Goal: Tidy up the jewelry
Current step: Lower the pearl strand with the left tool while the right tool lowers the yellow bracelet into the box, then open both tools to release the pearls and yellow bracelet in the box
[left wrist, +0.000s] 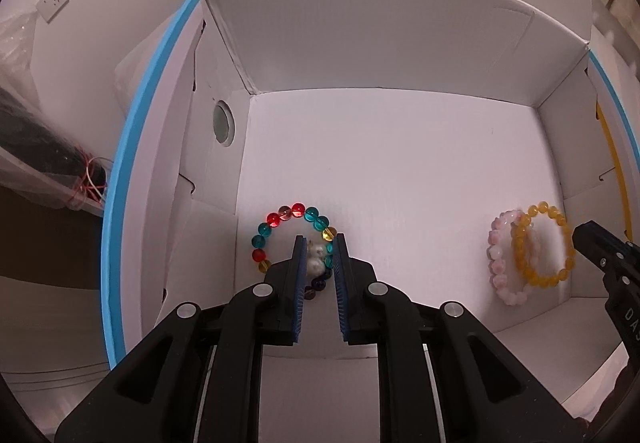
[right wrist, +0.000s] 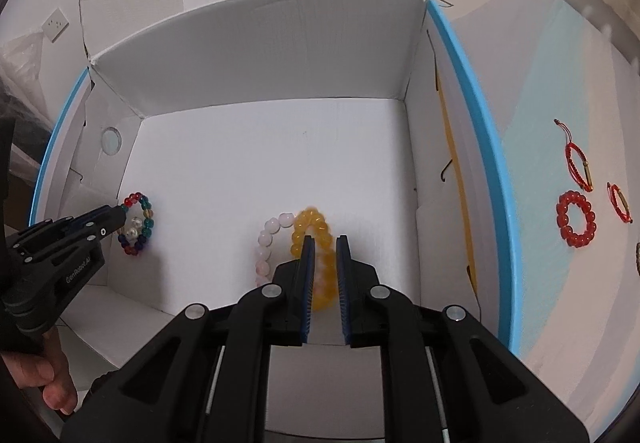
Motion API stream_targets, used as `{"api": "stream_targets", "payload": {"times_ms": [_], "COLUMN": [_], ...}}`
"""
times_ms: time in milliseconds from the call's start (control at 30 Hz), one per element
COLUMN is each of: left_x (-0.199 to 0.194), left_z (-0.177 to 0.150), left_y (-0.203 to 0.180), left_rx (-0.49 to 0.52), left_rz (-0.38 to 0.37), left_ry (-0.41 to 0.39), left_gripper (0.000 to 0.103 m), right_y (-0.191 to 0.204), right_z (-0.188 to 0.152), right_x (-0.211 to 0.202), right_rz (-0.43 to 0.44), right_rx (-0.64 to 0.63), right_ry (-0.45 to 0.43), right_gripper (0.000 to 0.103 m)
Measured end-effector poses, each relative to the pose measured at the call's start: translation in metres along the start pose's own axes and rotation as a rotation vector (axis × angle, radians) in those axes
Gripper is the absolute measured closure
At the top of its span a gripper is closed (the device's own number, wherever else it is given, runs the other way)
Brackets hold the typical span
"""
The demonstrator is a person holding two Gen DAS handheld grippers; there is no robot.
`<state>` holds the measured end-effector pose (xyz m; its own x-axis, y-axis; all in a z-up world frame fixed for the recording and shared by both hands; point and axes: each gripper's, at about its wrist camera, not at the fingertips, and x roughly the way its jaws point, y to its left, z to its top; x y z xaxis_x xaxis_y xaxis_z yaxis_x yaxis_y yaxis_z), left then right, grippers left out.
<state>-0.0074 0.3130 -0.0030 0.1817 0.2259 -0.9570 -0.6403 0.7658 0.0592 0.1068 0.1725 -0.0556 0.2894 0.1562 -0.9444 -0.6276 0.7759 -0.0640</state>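
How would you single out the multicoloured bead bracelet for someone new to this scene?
Start at the open white cardboard box and look on its floor beside the wall with the round hole. The multicoloured glass-bead bracelet lies there, the only one mixing red, teal and amber beads; the pink and yellow bracelets are single-coloured.

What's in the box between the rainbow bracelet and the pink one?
Nothing: bare white box floor separates the rainbow bracelet from the pink bracelet, seen in the left wrist view.

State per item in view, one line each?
White box: open, flaps up.
Multicolor bracelet: on box floor, between left gripper fingers.
Yellow bracelet: on box floor, overlapping pink bracelet, between right gripper fingers.
Red bead bracelet: outside box, flat on mat.
Two red cord bracelets: outside, untouched.
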Motion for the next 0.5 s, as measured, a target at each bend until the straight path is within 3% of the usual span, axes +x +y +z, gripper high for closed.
{"api": "stream_targets", "payload": {"times_ms": [33, 133, 200, 267, 333, 433, 500], "left_x": [-0.001, -0.006, -0.010, -0.015, -0.023, -0.036, -0.042], "left_z": [-0.001, -0.003, -0.004, -0.005, -0.006, -0.007, -0.007], "left_y": [0.000, 0.001, 0.001, -0.001, -0.004, -0.007, -0.009], "left_rx": [-0.001, -0.007, -0.008, -0.009, -0.011, -0.010, -0.014], "left_rz": [0.001, 0.015, 0.012, 0.011, 0.020, 0.036, 0.037], "left_ry": [-0.004, -0.023, -0.035, -0.048, -0.076, -0.126, -0.143], "left_gripper": [0.084, 0.065, 0.063, 0.055, 0.040, 0.028, 0.023], "right_y": [-0.001, -0.003, -0.002, -0.001, -0.001, -0.004, -0.007], "right_z": [0.000, 0.000, 0.001, 0.001, 0.002, 0.002, 0.002], "right_x": [-0.001, -0.006, -0.011, -0.016, -0.022, -0.034, -0.040], "right_rz": [0.002, 0.013, 0.015, 0.036, 0.045, 0.046, 0.050], "right_rx": [0.003, 0.004, 0.001, 0.000, 0.001, 0.006, 0.011], "right_ry": [-0.001, -0.016, -0.031, -0.046, -0.060, -0.100, -0.118], "right_gripper": [0.091, 0.076, 0.069, 0.061, 0.059, 0.044, 0.039]}}
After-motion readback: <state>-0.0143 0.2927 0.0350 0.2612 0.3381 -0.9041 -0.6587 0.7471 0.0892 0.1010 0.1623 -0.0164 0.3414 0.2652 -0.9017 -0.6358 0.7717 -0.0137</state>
